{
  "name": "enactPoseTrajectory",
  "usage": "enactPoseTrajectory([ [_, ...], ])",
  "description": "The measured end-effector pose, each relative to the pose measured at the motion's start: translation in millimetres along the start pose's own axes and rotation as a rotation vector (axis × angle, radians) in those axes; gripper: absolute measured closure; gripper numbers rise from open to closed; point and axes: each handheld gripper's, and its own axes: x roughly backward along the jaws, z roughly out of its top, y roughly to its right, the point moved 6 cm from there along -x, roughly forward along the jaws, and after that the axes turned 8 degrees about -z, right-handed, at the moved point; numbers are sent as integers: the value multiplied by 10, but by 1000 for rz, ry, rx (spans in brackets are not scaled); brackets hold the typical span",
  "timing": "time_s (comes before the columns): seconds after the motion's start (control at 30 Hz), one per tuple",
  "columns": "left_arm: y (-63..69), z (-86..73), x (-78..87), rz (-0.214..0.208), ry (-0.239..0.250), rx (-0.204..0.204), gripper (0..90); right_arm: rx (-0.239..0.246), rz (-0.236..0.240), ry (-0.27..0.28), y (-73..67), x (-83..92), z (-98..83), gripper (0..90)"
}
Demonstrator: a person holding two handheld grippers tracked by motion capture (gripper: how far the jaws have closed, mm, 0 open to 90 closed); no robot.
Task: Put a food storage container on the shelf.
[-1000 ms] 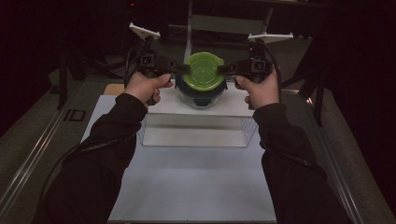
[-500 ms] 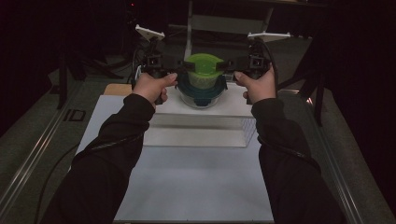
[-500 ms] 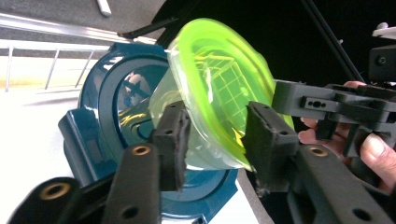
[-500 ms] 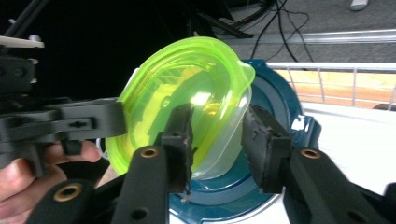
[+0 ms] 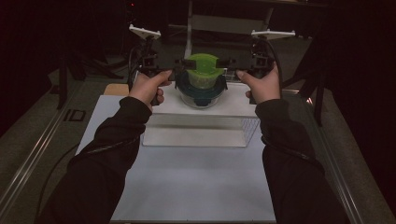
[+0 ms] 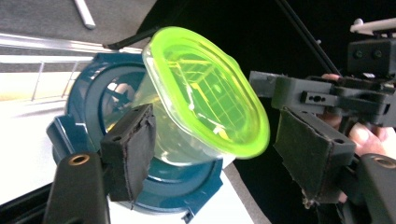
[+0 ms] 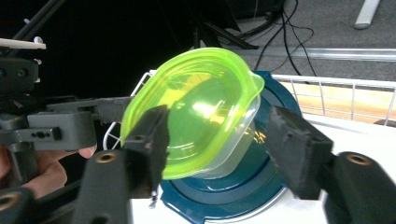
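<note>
At upper centre of the high view, the green-lidded tub (image 5: 201, 70) rests tilted on the blue-lidded bowl (image 5: 201, 91); left gripper (image 5: 180, 69) and right gripper (image 5: 231, 67) flank it, jaws just opened wide, gripping nothing.

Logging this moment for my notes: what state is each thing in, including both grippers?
green-lidded container: lid on, tilted, resting on the blue-lidded one.
blue-lidded container: lid on, upright on the white platform.
left gripper: jaws have just been opening, pads clear of the green-lidded container.
right gripper: the same.
</note>
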Motion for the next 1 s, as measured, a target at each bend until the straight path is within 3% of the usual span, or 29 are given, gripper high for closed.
enactPoseTrajectory([
  [0.07,28,-33,22,-7,6,-25,175,15,4,8,-11,24,-11,301],
  [0.13,48,-75,47,0,19,-66,124,35,38,14,-37,61,-37,229],
  [0.23,73,-160,69,-18,22,-118,5,60,40,33,-53,119,-85,213],
  [0.4,124,-334,103,-59,23,-182,4,118,30,47,-62,200,-219,214],
  [0.43,124,-334,103,-59,23,-182,4,123,29,52,-61,213,-248,216],
  [0.47,148,-432,117,-54,7,-211,4,123,29,52,-61,213,-248,216],
  [0.53,164,-530,126,-55,-3,-225,4,150,26,66,-50,253,-353,216],
  [1.0,205,-1043,218,-44,16,-359,4,210,83,69,12,283,-949,191],
])
